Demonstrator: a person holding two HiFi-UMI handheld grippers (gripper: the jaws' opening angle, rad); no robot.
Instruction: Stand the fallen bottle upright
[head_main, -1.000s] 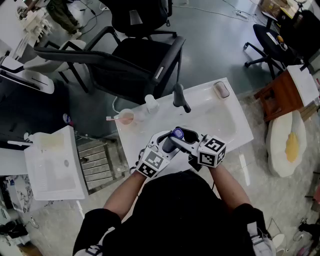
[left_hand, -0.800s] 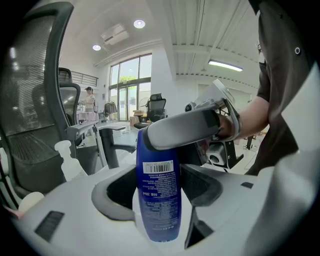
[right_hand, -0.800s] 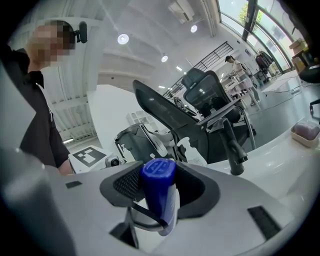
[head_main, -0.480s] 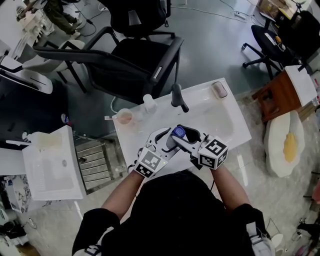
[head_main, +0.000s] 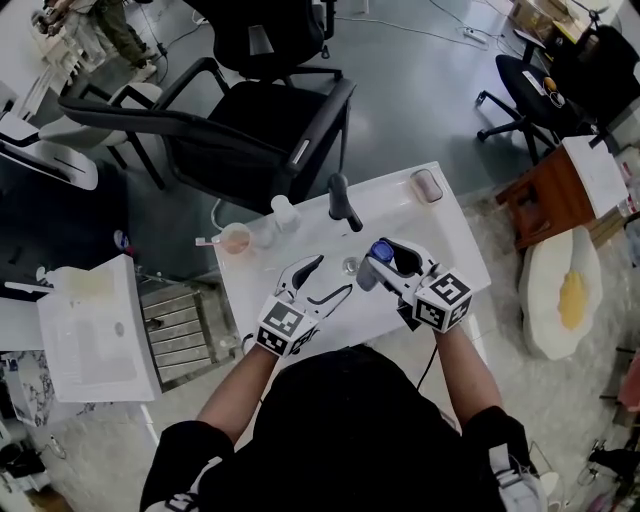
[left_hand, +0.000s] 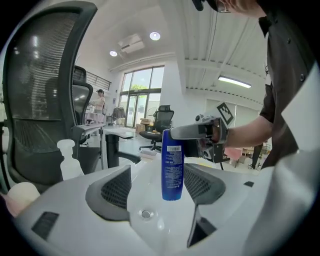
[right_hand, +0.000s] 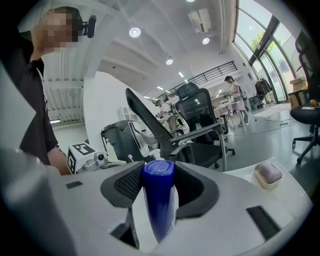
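over the white sink (head_main: 440, 238), in the head view, we see the right gripper (head_main: 388, 262) clamped on the blue bottle (head_main: 379, 254), with the left gripper (head_main: 327, 278) just beside it. in the left gripper view we find its jaws wide and empty, just opening; the blue bottle (left_hand: 172, 167) hangs upright beyond them, above the drain (left_hand: 145, 214). in the right gripper view the jaws, just closing, pinch the blue bottle (right_hand: 159, 200) near its cap.

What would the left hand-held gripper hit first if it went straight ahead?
Most likely the blue bottle, upright straight ahead of the left hand-held gripper, whose jaws have just been opening and grip nothing. Depth is hard to judge.
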